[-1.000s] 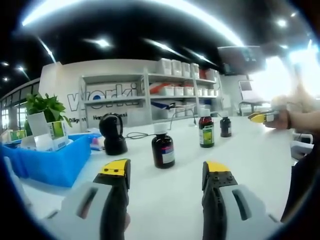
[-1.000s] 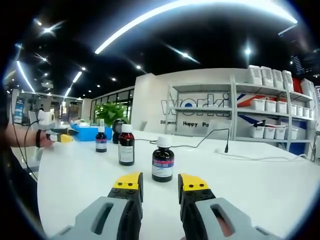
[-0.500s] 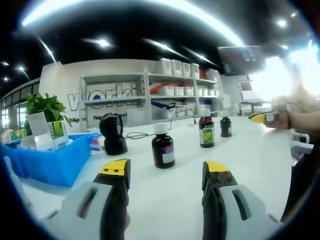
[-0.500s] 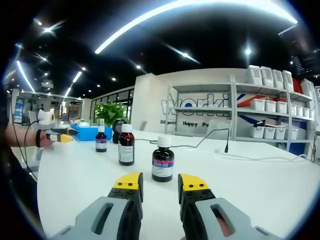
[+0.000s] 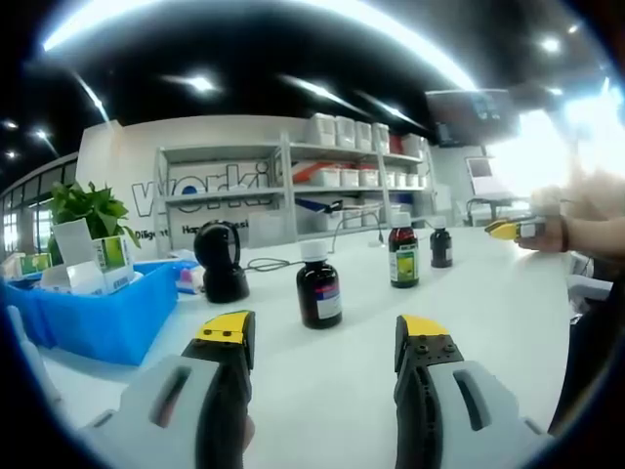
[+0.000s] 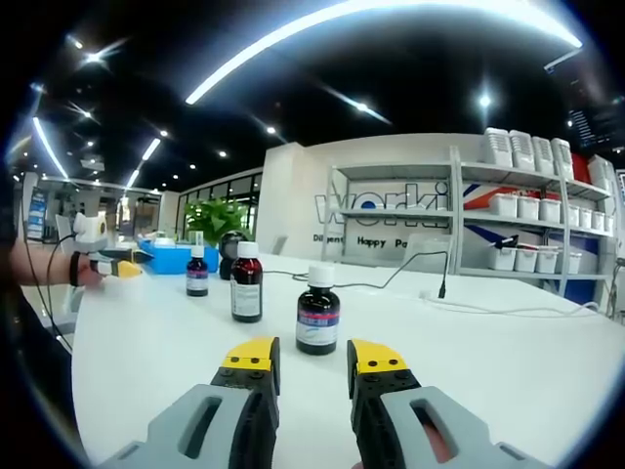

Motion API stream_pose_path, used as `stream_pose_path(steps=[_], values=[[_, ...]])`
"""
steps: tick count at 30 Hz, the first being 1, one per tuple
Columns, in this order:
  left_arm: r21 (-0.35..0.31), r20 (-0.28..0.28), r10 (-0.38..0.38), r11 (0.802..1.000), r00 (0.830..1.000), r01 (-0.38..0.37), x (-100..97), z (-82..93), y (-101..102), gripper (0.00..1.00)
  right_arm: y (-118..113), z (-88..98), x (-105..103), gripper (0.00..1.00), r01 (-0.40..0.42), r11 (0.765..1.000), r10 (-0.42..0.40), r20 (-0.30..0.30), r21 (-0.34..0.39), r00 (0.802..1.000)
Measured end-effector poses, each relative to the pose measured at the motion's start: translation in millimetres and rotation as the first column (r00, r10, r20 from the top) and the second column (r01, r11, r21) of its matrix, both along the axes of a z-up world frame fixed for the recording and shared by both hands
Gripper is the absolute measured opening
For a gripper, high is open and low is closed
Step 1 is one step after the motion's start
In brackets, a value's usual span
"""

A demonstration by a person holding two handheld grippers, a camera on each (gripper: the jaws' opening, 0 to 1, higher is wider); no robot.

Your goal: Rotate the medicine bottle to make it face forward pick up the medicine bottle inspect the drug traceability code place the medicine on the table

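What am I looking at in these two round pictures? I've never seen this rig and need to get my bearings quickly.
No robot here: a person holds a two-jaw tool in each hand, with a fisheye camera riding on each. In the left gripper view, the grey, yellow-tipped left gripper has its jaws wide apart and empty. In the right gripper view, the right gripper is open more narrowly, also empty.

Three dark brown medicine bottles with white caps stand in a row on the white table. The nearest bottle to the left is the farthest from the right; the right gripper faces the opposite end bottle. A blue plastic bin, a black scanner and a green plant sit nearby.
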State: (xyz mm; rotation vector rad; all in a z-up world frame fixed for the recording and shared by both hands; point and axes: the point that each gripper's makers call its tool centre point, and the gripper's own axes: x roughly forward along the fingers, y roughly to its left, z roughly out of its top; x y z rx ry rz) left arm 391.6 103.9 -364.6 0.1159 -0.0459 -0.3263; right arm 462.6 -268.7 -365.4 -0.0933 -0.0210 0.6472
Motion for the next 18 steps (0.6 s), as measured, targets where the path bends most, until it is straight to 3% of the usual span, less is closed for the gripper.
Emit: stream_pose_path(steps=[18], values=[[0.003, -0.003, 0.0, 1.0, 1.0, 0.0, 1.2, -1.7, 1.6, 0.48, 0.0, -1.0, 0.4, 0.23, -0.001, 1.0, 0.001, -0.001, -0.006, 1.0]])
